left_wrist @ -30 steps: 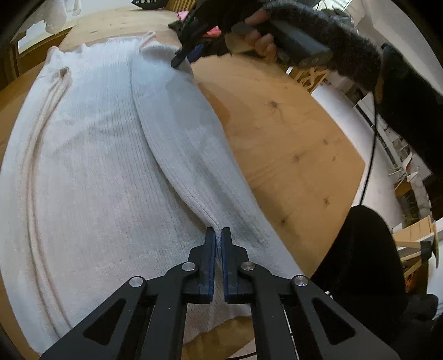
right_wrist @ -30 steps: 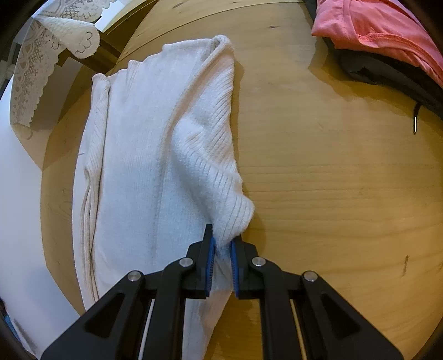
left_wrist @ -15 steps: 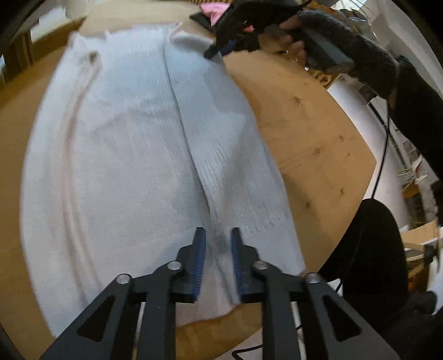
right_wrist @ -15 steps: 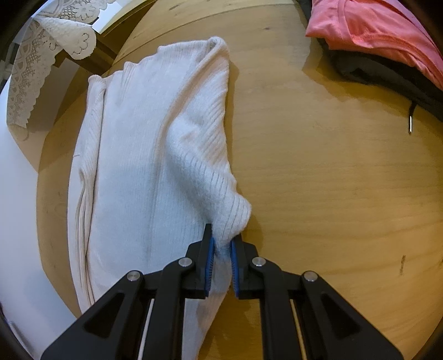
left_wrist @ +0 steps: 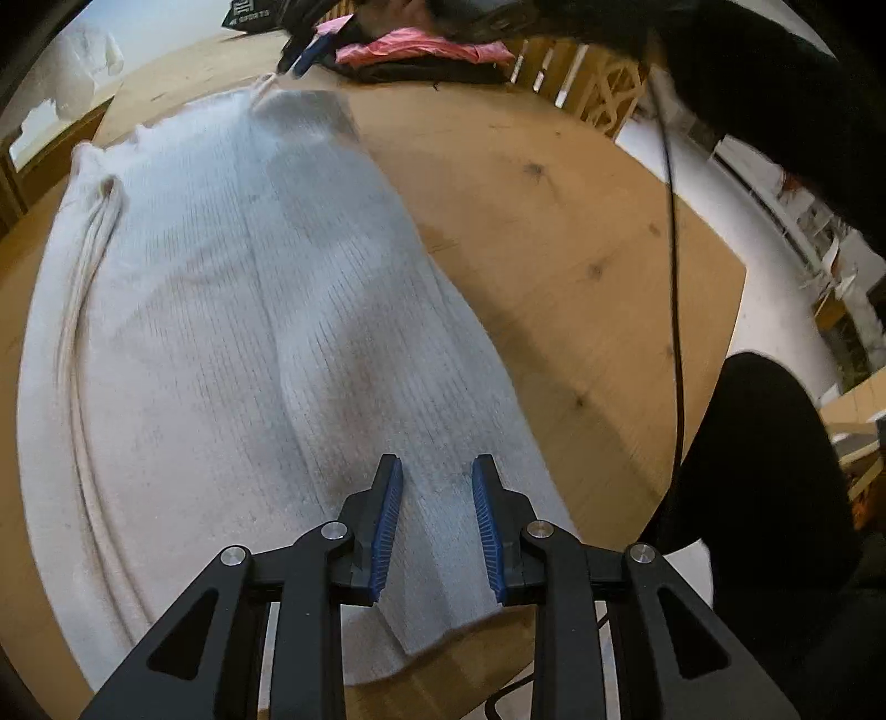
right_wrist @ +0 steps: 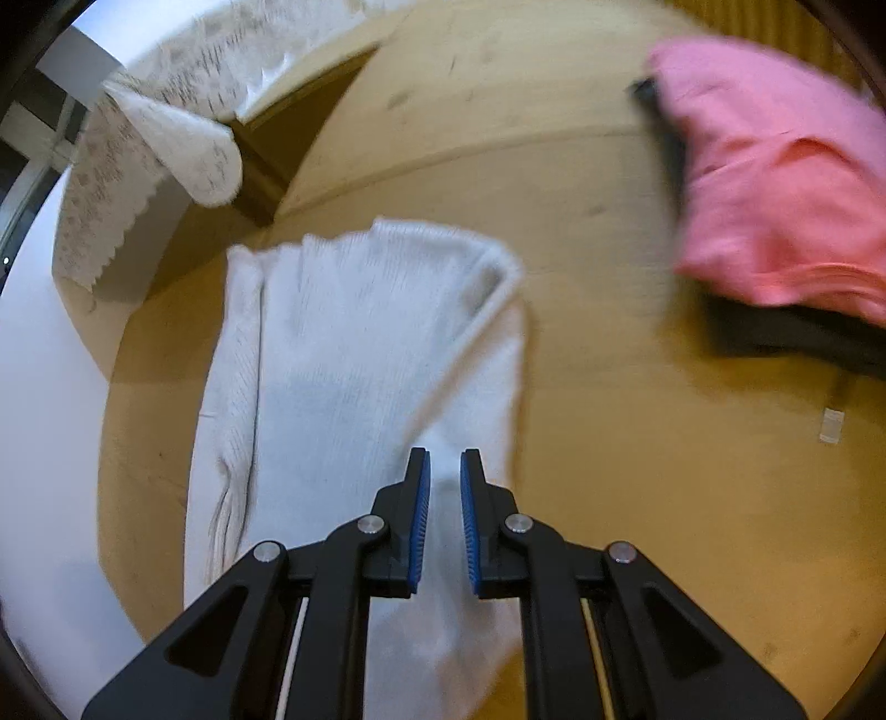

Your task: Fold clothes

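Observation:
A white ribbed knit garment [left_wrist: 221,332] lies lengthwise on the wooden table [left_wrist: 554,232], its right side folded over the body. My left gripper [left_wrist: 434,471] hovers open over the near hem, with nothing between its pads. In the right wrist view the same garment [right_wrist: 360,343] runs up to my right gripper [right_wrist: 444,465]. Its narrow jaws still pinch a raised fold of the knit. The left wrist view shows that gripper [left_wrist: 304,52] at the garment's far corner, held by a gloved hand. Both views are blurred by motion.
A pink garment [right_wrist: 775,183] lies on dark clothing [right_wrist: 803,338] at the far right of the table, and the pink garment [left_wrist: 421,47] also shows in the left wrist view. A lace cloth [right_wrist: 166,144] hangs off the far left. The person's dark leg [left_wrist: 764,498] and a cable [left_wrist: 673,277] stand at the table's right edge.
My left gripper opened and let go of the hem. The right gripper swung toward the garment's far end, and the folded side now lies flatter on the body.

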A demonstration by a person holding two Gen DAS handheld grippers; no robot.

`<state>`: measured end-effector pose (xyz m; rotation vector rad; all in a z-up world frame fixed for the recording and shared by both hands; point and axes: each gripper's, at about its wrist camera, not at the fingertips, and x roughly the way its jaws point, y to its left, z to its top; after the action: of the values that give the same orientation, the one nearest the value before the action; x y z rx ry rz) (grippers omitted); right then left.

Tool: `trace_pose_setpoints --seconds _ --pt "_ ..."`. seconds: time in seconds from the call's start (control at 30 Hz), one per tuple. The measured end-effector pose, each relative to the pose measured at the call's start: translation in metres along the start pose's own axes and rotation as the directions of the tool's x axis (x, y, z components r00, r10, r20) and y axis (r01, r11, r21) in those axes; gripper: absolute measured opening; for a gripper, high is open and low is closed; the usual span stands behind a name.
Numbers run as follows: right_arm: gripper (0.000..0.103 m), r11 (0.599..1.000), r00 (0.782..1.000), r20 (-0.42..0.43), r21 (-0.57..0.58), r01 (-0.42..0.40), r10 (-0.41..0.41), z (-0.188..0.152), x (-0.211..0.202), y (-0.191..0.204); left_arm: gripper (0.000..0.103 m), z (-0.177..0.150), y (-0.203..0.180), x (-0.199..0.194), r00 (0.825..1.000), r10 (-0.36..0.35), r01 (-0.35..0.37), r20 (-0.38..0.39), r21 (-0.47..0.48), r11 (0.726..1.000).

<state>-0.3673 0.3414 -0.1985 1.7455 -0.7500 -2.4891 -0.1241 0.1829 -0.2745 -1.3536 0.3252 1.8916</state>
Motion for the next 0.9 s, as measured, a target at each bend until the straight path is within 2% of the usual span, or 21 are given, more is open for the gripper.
trace_pose_setpoints --seconds 0.07,0.1,0.13,0.2,0.27,0.33,0.37,0.47,0.63,0.9 --pt "0.011 1.000 1.000 -0.014 -0.001 0.018 -0.018 0.010 0.018 0.002 0.025 0.000 0.005 -0.001 1.000 -0.022 0.022 0.003 -0.010 1.000" --pt "0.009 0.995 0.995 0.018 -0.022 0.101 -0.101 0.018 0.023 0.001 0.025 -0.001 0.006 -0.001 1.000 -0.026 0.026 0.006 -0.007 1.000" --pt "0.008 0.990 0.989 0.043 -0.020 0.142 -0.141 0.025 0.026 0.000 0.025 -0.002 0.006 -0.001 1.000 -0.028 0.028 0.009 0.000 1.000" --pt "0.008 0.993 0.992 0.055 0.031 0.113 -0.114 0.033 0.020 -0.009 0.025 -0.005 0.004 -0.003 1.000 -0.028 0.028 0.010 0.009 1.000" --pt "0.014 0.997 0.993 0.102 0.059 0.051 -0.057 0.032 0.001 -0.013 0.025 -0.007 0.003 -0.006 1.000 -0.026 0.026 0.008 0.008 1.000" --pt "0.026 0.996 0.993 0.094 0.056 0.067 -0.072 0.024 -0.008 -0.018 0.025 -0.008 -0.001 -0.013 1.000 -0.021 0.021 0.016 0.009 1.000" --pt "0.028 0.996 0.993 0.088 0.053 0.078 -0.082 0.020 -0.013 -0.021 0.027 -0.007 -0.006 -0.016 0.999 -0.015 0.015 0.029 0.020 1.000" --pt "0.028 0.998 0.997 0.039 0.029 0.065 -0.066 0.005 -0.008 -0.019 0.041 -0.010 -0.027 -0.024 0.998 0.016 -0.020 0.057 0.069 0.997" --pt "0.034 0.999 0.998 -0.046 -0.012 0.037 -0.037 -0.019 0.001 -0.015 0.047 -0.010 -0.040 -0.018 0.997 0.057 -0.061 0.047 0.095 0.994" --pt "0.040 0.996 0.993 -0.098 -0.063 0.055 -0.061 -0.032 0.011 -0.015 0.055 -0.009 -0.043 0.009 0.991 0.133 -0.132 -0.004 0.060 0.989"
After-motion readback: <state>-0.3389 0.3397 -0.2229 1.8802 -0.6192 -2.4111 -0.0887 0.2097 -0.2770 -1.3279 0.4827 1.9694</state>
